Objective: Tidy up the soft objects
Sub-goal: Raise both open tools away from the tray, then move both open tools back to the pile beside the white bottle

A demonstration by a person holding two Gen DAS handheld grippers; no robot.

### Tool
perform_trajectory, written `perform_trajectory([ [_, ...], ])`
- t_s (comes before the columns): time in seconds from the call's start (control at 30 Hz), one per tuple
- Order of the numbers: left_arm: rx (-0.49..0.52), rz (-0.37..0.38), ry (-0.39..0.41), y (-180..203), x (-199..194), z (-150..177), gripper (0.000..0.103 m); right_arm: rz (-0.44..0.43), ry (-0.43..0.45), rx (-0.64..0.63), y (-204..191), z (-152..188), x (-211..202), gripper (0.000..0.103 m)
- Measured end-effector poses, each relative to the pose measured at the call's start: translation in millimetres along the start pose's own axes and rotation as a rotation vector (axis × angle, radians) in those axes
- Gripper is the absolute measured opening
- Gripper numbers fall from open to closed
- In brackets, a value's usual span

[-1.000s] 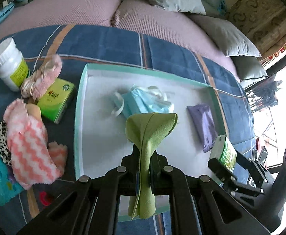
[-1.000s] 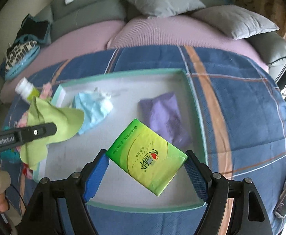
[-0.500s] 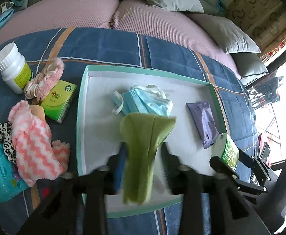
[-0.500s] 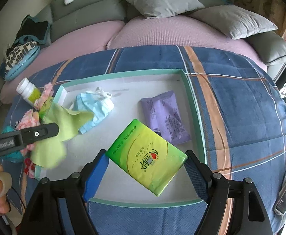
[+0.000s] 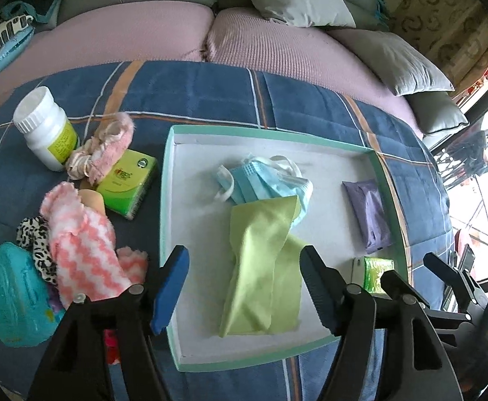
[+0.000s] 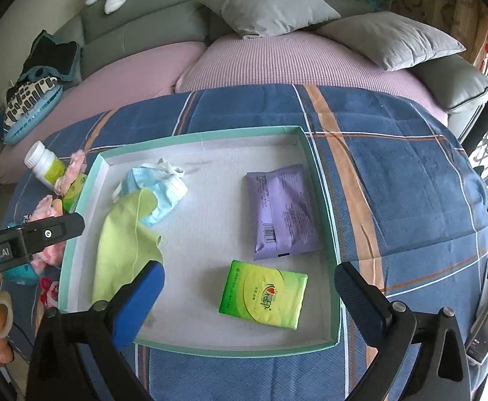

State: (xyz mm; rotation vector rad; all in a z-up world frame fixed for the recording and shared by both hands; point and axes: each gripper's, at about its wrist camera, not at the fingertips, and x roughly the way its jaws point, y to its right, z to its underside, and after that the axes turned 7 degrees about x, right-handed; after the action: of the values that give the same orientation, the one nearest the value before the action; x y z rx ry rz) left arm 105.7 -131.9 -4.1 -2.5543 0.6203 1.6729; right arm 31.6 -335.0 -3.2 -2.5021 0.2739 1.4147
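The left claw stands apart with nothing clamped; its jaws have just been opening, and the yellow-green soft cloth lies loose between them on the floor of the shallow white tray with a teal rim. The right claw is also spread wide, its jaws having just opened further, and the green-and-yellow tissue pack lies flat in the tray between them, touching neither pad.

In the left wrist view the cloth stretches from the tray's 6 o'clock edge toward its centre, its far end overlapping the crumpled light-blue face mask with white ear loops at about 12 o'clock. A purple plastic-wrapped packet lies at 3 o'clock, close to the rim. In the right wrist view the tissue pack sits at 5 o'clock, just below the purple packet.

The tray rests on a blue plaid blanket with orange and white stripes. Outside the tray at 9 o'clock lie a white pill bottle with a yellow-green label, a second green tissue pack, a pink-and-white zigzag fluffy sock, a paler pink fuzzy sock and a teal wet-wipe pack.
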Motion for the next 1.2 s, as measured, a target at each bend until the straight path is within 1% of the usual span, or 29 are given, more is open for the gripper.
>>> perform_trajectory([
  [0.07, -0.005, -0.026, 0.024, -3, -4, 0, 0.097, 0.0, 0.006, 0.006, 1, 0, -1, 0.103],
  [0.1, -0.007, -0.048, 0.04, -5, -6, 0, 0.099, 0.005, 0.012, 0.012, 2, -1, -1, 0.103],
  [0.23, -0.005, -0.11, 0.068, -10, -11, 0, 0.099, 0.009, 0.017, 0.057, 9, -2, -1, 0.103],
  [0.33, -0.015, -0.135, 0.078, -16, -14, 0, 0.099, 0.014, 0.022, 0.075, 13, -3, -2, 0.103],
  [0.8, -0.064, -0.167, 0.134, -32, -37, 5, 0.099, 0.022, 0.022, 0.065, 9, -2, -16, 0.103],
  [1.07, -0.098, -0.184, 0.212, -48, -65, 9, 0.099, 0.025, 0.028, 0.045, 0, -1, -29, 0.103],
  [1.2, -0.128, -0.192, 0.232, -59, -81, 11, 0.099, 0.022, 0.038, 0.037, -5, -2, -37, 0.103],
])
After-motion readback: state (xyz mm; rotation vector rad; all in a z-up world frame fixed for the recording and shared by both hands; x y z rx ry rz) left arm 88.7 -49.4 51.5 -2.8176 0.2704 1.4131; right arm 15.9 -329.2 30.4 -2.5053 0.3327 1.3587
